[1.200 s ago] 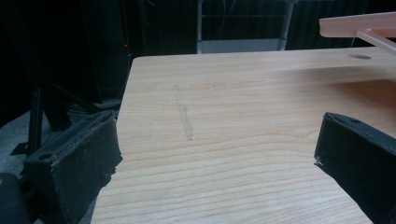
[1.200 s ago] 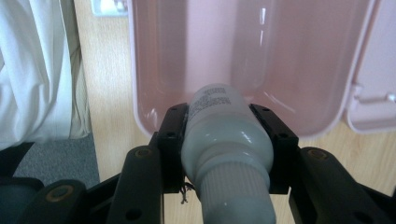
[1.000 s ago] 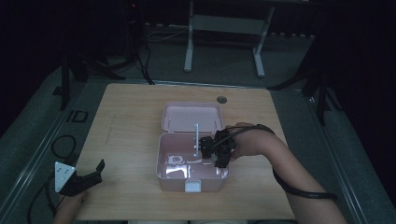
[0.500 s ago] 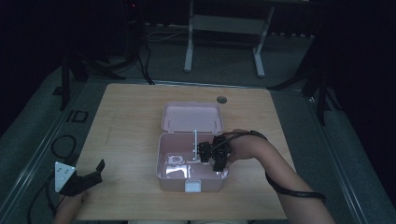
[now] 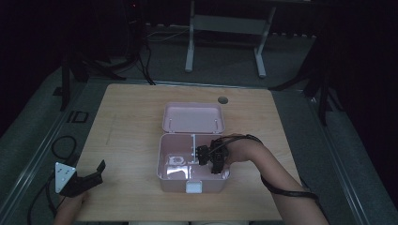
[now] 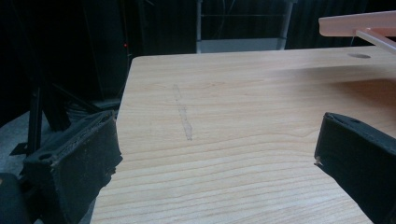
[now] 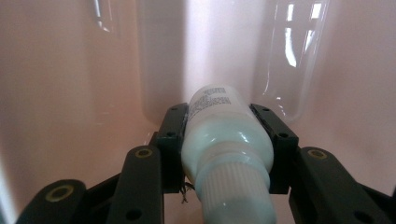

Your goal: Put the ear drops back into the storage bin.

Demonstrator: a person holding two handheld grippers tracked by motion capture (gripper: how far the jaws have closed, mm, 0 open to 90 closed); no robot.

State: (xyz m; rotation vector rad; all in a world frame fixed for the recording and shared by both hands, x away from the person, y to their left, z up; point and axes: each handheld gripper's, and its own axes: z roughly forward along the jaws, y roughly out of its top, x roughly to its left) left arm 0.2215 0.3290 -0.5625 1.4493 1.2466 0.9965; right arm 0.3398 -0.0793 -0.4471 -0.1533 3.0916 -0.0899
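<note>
The right hand-held gripper [image 5: 212, 160] is down inside the right compartment of the pink box [image 5: 162, 174], its jaws clamped on a white bottle [image 7: 227, 140]. In the right gripper view the pads press the bottle's two sides just above its ribbed cap (the cap end points back toward the camera), and the bottle's far end, with small print on it, points at the box's glossy pink inner wall close ahead. The box sits open near the middle of the counter [image 5: 126, 126], its lid [image 5: 193, 117] laid back on the far side and a white latch on the near wall. The left hand-held gripper [image 5: 82, 179] rests at the counter's near left corner, well apart from the box, its jaws wide open with nothing but bare wood between them.
</note>
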